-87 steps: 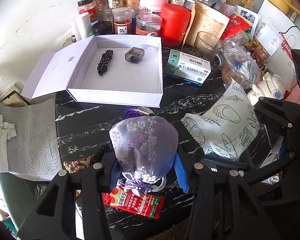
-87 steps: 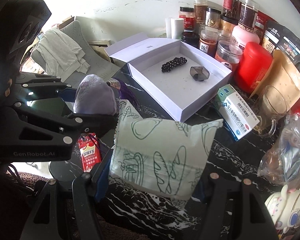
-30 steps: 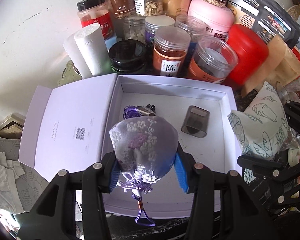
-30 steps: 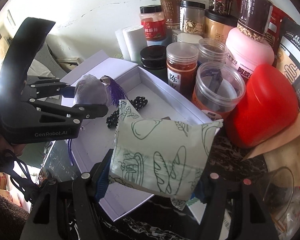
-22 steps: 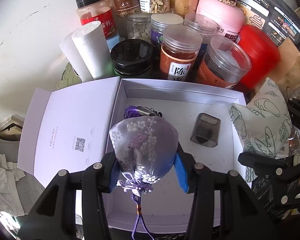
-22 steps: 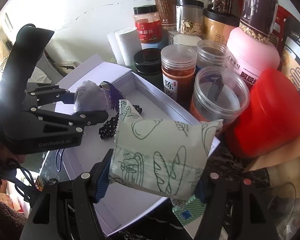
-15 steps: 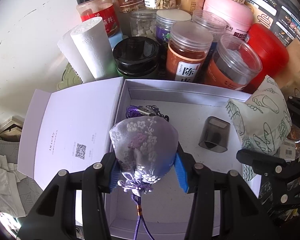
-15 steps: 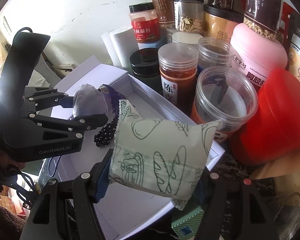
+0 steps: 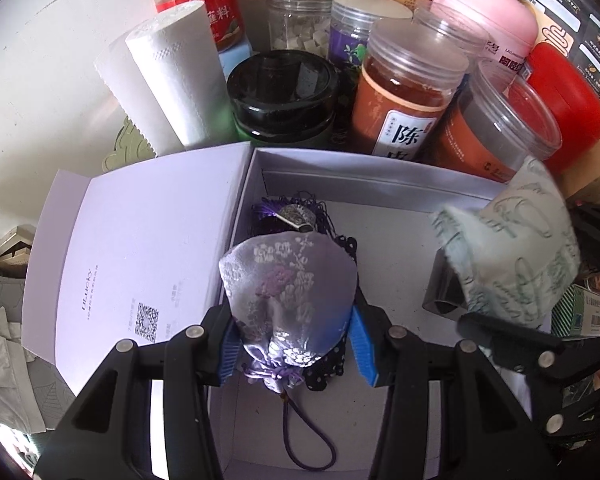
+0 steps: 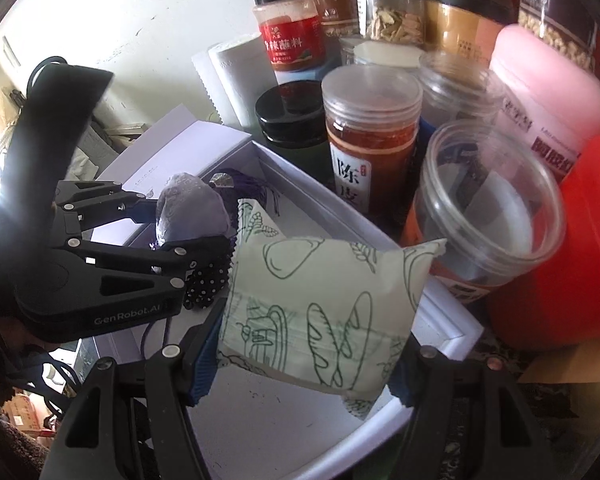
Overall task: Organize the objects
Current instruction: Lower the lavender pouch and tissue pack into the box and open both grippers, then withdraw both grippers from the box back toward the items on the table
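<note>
white box (image 9: 384,184) – 1 | purple pouch (image 9: 290,296) – 1 | green printed packet (image 10: 320,312) – 1 | paper roll (image 9: 172,80) – 1 | black-lidded jar (image 9: 282,92) – 1 | red container (image 9: 564,100) – 1

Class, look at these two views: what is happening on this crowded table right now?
A person is packing small things into an open white box with two hand-held grippers. The left gripper is shut on a purple embroidered pouch and holds it over the box's left side, above a black beaded bracelet. The right gripper is shut on a pale green printed packet over the right side. Neither item has been released yet. Jars crowd behind the box.
</note>
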### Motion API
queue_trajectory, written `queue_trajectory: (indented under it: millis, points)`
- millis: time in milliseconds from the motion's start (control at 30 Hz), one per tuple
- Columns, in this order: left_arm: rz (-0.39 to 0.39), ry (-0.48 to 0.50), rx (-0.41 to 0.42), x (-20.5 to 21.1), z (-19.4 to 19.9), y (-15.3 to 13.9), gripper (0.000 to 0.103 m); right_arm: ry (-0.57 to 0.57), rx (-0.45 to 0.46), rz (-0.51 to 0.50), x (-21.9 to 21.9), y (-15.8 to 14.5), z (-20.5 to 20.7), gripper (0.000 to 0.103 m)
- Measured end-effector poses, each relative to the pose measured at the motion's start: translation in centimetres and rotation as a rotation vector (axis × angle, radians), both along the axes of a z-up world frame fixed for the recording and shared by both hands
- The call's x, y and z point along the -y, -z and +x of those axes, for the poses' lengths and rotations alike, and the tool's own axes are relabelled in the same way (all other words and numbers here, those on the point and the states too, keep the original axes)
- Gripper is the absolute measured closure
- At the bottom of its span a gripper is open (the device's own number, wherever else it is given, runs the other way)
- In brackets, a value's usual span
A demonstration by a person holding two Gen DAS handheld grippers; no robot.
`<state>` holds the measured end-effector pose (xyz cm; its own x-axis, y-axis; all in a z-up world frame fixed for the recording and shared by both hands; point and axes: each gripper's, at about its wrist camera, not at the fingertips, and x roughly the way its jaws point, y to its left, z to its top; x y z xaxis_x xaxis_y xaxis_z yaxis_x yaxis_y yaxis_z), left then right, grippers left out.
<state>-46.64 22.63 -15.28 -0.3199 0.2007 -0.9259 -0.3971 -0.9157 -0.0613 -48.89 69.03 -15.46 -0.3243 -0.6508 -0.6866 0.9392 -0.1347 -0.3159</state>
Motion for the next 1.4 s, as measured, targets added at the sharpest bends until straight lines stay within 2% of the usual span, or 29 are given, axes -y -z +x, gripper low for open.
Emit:
queue_trajectory:
  millis: [167,400,700,900,1067,1267,1400]
  points:
    - [-0.008,0.020,-0.017,-0.7,-0.2,0.4,0.058,0.004,-0.005,0.012,0.6,0.2,-0.1,0.035]
    - [0.016,0.002,0.024,-0.6,-0.4,1.6,0.058,0.028,0.011,0.043,1.2,0.4,-0.3,0.034]
    - [0.007,0.003,0.009,-1.1,-0.1,1.2,0.056,0.052,-0.012,0.071,1.4,0.2,0.2,0.033]
    - [-0.019,-0.003,-0.004,-1.3,0.1,0.5,0.050,0.066,-0.048,0.066,1.0,-0.1,0.7,0.031]
    - [0.000,-0.039,-0.021,-0.4,0.8,-1.1,0.048,0.068,-0.068,0.043,0.6,-1.2,1.2,0.029]
    - [0.006,-0.048,-0.051,0.4,-1.5,-4.2,0.048,0.059,-0.068,0.022,-0.6,-2.8,2.3,0.028]
    - [0.017,-0.064,-0.068,1.4,0.5,-6.8,0.048,0.045,-0.097,0.005,-1.0,-3.9,3.6,0.028]
